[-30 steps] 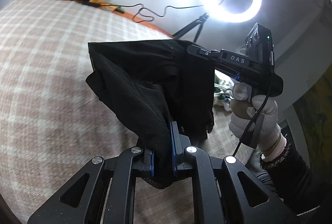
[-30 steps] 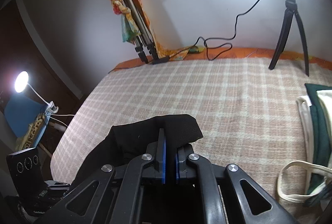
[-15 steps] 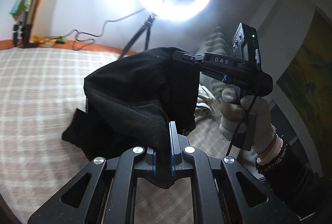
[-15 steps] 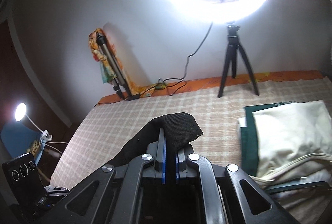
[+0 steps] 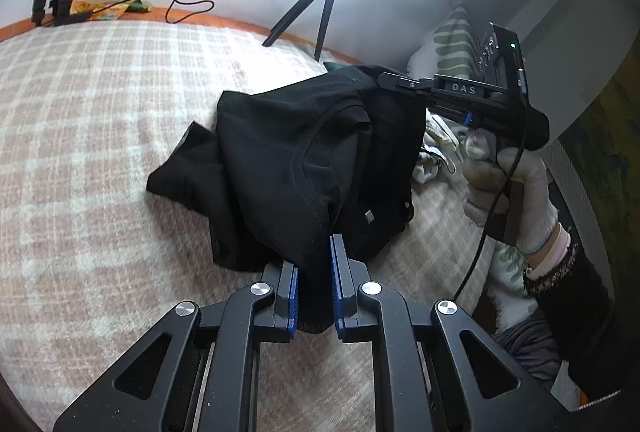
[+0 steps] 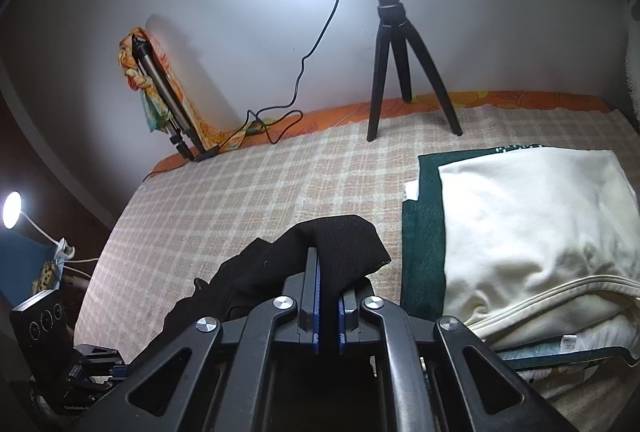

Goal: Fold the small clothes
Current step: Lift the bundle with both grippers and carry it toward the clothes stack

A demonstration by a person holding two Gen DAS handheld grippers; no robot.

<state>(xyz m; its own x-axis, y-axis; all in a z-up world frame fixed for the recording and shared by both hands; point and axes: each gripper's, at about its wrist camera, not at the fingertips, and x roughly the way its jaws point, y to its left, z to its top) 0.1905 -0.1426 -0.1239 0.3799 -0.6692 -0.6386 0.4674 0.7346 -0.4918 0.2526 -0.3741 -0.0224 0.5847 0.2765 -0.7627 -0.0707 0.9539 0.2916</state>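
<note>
A small black garment (image 5: 304, 152) hangs between my two grippers, its lower part resting on the checked bed cover (image 5: 100, 136). My left gripper (image 5: 314, 272) is shut on one edge of it. My right gripper (image 6: 328, 296) is shut on another edge of the garment (image 6: 344, 248). In the left wrist view the right gripper (image 5: 386, 78) shows at the right, held by a gloved hand, with the cloth draped from its tip. The collar opening faces the left camera.
A stack of folded clothes, cream on dark green (image 6: 520, 224), lies at the right of the bed. A ring light on a black tripod (image 6: 400, 64) stands at the back edge. A folded tripod (image 6: 168, 100) leans against the wall.
Both grippers have swung right and lowered the garment, so more of it now lies on the bed cover. The folded stack has come closer in the right wrist view.
</note>
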